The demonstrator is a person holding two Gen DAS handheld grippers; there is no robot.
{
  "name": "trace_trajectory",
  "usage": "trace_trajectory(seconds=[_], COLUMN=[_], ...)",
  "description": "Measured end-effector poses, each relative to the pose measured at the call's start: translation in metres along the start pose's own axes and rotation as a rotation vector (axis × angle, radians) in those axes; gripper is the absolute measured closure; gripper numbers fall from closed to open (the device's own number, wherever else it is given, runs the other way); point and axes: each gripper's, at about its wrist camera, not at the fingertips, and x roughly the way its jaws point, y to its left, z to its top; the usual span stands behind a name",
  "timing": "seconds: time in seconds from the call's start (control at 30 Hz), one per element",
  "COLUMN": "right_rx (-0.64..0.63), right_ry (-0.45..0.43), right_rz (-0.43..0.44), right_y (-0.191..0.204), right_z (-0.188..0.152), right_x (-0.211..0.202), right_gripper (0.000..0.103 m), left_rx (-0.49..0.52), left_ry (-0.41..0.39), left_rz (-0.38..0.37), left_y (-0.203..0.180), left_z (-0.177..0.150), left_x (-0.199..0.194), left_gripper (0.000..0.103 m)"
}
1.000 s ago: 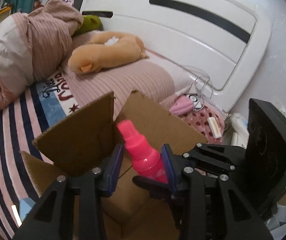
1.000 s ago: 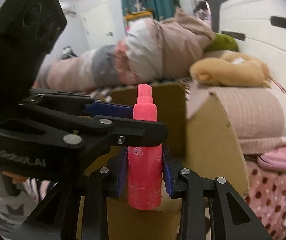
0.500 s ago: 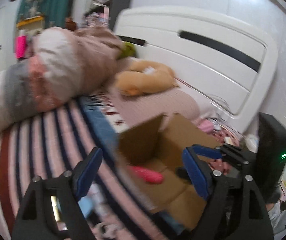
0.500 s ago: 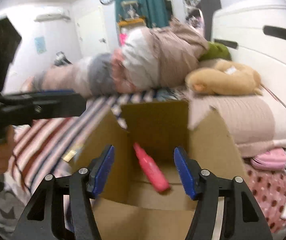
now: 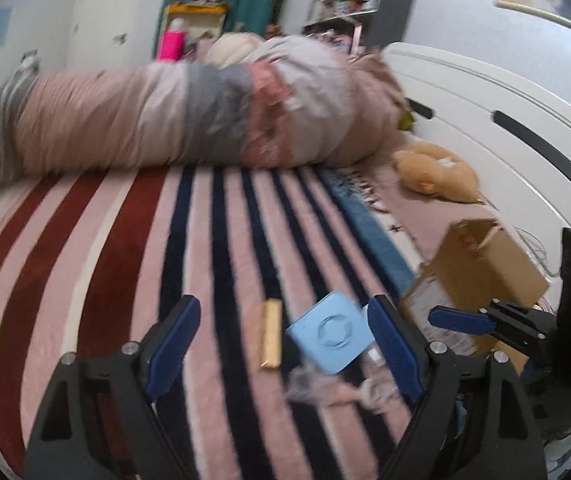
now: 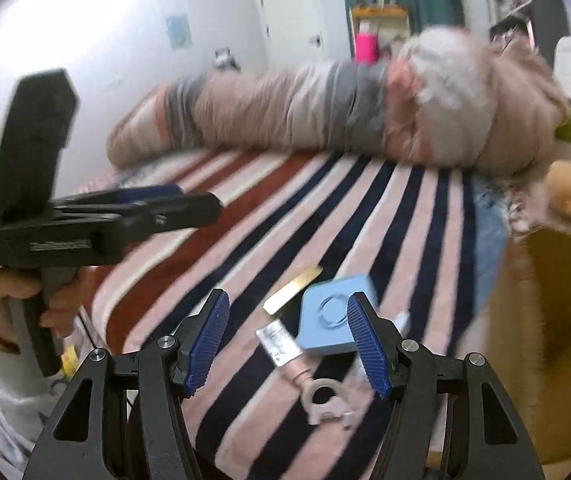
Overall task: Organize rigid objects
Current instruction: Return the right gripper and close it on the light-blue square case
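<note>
A light blue square box (image 5: 331, 331) (image 6: 335, 319) lies on the striped bedspread beside a thin gold bar (image 5: 270, 334) (image 6: 293, 290). A pink ring-ended tool (image 6: 313, 386) and a foil-wrapped piece (image 6: 279, 340) lie near them. My left gripper (image 5: 283, 348) is open and empty above the blue box and gold bar. My right gripper (image 6: 287, 344) is open and empty, with the blue box just beyond its right finger. The cardboard box (image 5: 485, 264) (image 6: 557, 320) stands at the right. The left gripper also shows in the right wrist view (image 6: 189, 204).
A rolled pink and grey duvet (image 5: 205, 116) lies across the back of the bed. A tan plush toy (image 5: 437, 176) rests by the white headboard (image 5: 525, 120). A pink bottle (image 5: 170, 44) stands on a far shelf.
The pink spray bottle was released into the cardboard box. Both grippers opened, then swung left, away from the box and over the bedspread items.
</note>
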Motion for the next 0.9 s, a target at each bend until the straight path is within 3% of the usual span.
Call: trace_trajectory(seconds=[0.07,0.13,0.2,0.37,0.6,0.9], right_rx=[0.0,-0.025,-0.036,-0.044,-0.103,-0.136], right_ry=[0.057,0.102,0.143,0.216,0.245,0.215], right_rz=[-0.061,-0.152,-0.215,-0.283,-0.354,-0.367], right_y=[0.0,0.002,-0.002,-0.011,-0.012,-0.011], right_z=[-0.001,-0.005,-0.009,-0.02,-0.024,-0.021], right_x=[0.027,0.054,0.074,0.11,0.142,0.14], right_gripper=[0.039,0.026,0.022,0.021,0.017,0.023], left_rx=[-0.028,-0.052,-0.07,-0.084,-0.087,-0.084], left_ry=[0.016,0.031,0.04,0.06,0.074,0.077], left_rz=[0.015,0.006,-0.01,-0.009,-0.025,-0.039], left_y=[0.014,0.023,0.028,0.036,0.043,0.043], left_z=[-0.011,-0.021,-0.027,-0.034,-0.035,-0.034], left_x=[0.008,0.013,0.018,0.029,0.035,0.036], left_gripper=[0.02,0.02,0.02,0.02,0.02,0.02])
